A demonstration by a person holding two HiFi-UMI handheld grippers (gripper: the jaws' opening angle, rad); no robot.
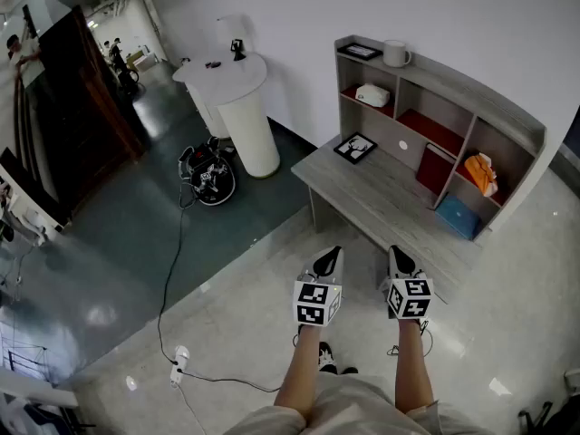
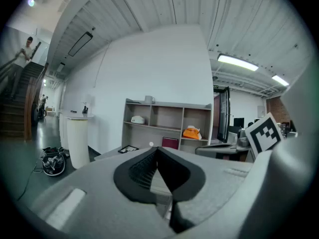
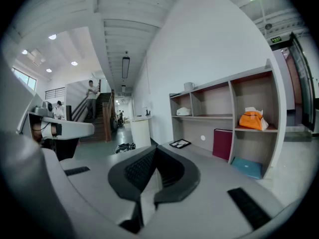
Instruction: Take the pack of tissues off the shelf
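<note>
Head view: we hold left gripper (image 1: 332,254) and right gripper (image 1: 397,254) closed, empty, near the desk (image 1: 381,198). Tissues (image 1: 481,173) sit in the right bay of the shelf (image 1: 507,107). Right gripper view adds their long axis across the bay, white tuft up.

Person's got matching kit in both hands: the left tongs (image 1: 333,256) and right tongs (image 1: 396,256) are pale grey plastic shells with black ribbed pads (image 2: 139,171). Each carries a white cube (image 1: 317,303) printed with black square markers. Clothes-wise, it's light beige bottoms (image 1: 353,412) and a black-and-white shoe (image 1: 327,358).
</note>
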